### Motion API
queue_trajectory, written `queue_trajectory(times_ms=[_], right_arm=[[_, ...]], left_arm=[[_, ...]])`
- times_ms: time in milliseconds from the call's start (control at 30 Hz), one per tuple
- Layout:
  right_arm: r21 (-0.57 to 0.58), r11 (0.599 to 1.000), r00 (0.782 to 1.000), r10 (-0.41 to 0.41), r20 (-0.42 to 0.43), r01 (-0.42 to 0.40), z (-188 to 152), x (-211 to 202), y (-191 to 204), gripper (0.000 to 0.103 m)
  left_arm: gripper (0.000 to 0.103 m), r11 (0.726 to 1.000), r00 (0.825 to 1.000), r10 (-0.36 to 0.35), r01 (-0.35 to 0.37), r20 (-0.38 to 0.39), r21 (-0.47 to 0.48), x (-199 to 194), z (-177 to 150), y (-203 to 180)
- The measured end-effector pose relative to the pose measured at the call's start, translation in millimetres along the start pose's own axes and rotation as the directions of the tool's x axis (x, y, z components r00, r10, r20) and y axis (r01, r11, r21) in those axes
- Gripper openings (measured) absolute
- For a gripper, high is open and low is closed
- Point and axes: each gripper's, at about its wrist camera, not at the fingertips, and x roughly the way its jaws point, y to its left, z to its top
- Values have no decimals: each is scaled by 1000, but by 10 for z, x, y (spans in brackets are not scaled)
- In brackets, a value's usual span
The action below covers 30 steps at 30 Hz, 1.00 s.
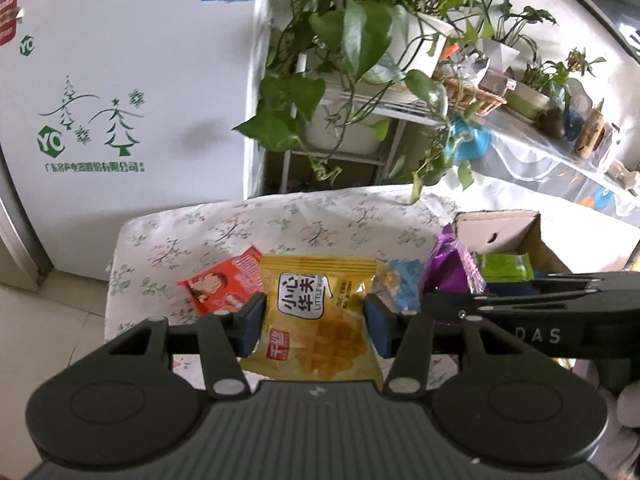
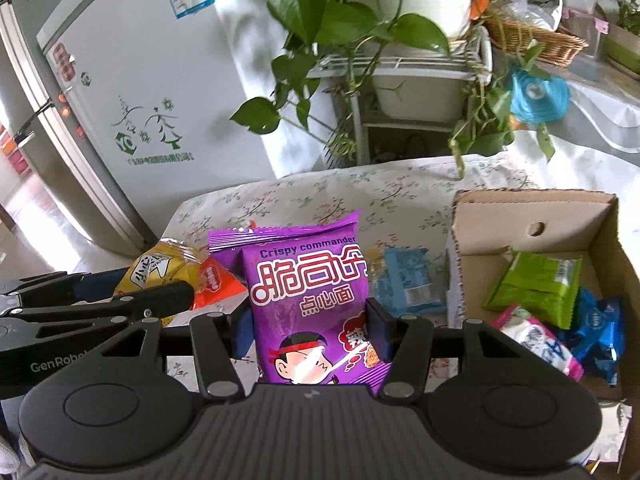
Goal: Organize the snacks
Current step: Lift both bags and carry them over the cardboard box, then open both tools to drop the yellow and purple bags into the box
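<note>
Yellow waffle packet [image 1: 316, 316] pinched between blue pads [image 1: 251, 322] of left gripper [image 1: 316, 320], held clear above floral tablecloth [image 1: 248, 224]. Purple noodle packet [image 2: 308, 292] clamped likewise in right gripper [image 2: 316, 328], upright, print facing camera. Both packets noted side by side; left unit's black fingers seen at left edge of right wrist view, right unit's fingers crossing right side of left wrist view, close to purple pkt.

Left lying on cloth: red packet [image 1: 224, 284], partly behind yellow pkt; light-blue packet [image 2: 408, 280], just beside cardboard box [image 2: 520, 216] on its near-left side. Box open-topped, at right end of table, holding green packet [image 2: 536, 284], pink-and-white packet [image 2: 536, 340] and dark-blue packet [image 2: 600, 320], all touching or overlapping.

Surroundings: white fridge [image 1: 120, 80] w/ green tree print behind table at left. White plant stand [image 2: 400, 68] w/ trailing pothos [image 1: 352, 40] directly behind table, vines hanging over far edge. Wicker basket [image 2: 536, 40] and more pots on shelf at right, beyond box. Pale tile floor at left.
</note>
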Motion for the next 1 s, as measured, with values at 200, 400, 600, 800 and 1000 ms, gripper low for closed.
queue_trajectory(times_ms=[200,400,600,800,1000], right_arm=[[22,1000,1000,-13,25,12,33,-99,-134,62],[57,998,998,-31,55,27,70,-238,-297,62],[100,994,994,-61,88,52,92,-411,-530,62],[161,983,987,-106,121,86,89,-595,-827,62],[237,965,977,-154,149,116,78,-775,-1128,62]], left_arm=[[52,1000,1000,-25,25,14,1,12,52,-170],[52,998,998,-58,58,30,4,47,91,-347],[52,995,994,-100,99,35,9,127,109,-559],[52,981,981,-190,189,32,35,205,104,-842],[52,953,954,-298,297,17,64,288,67,-1178]])
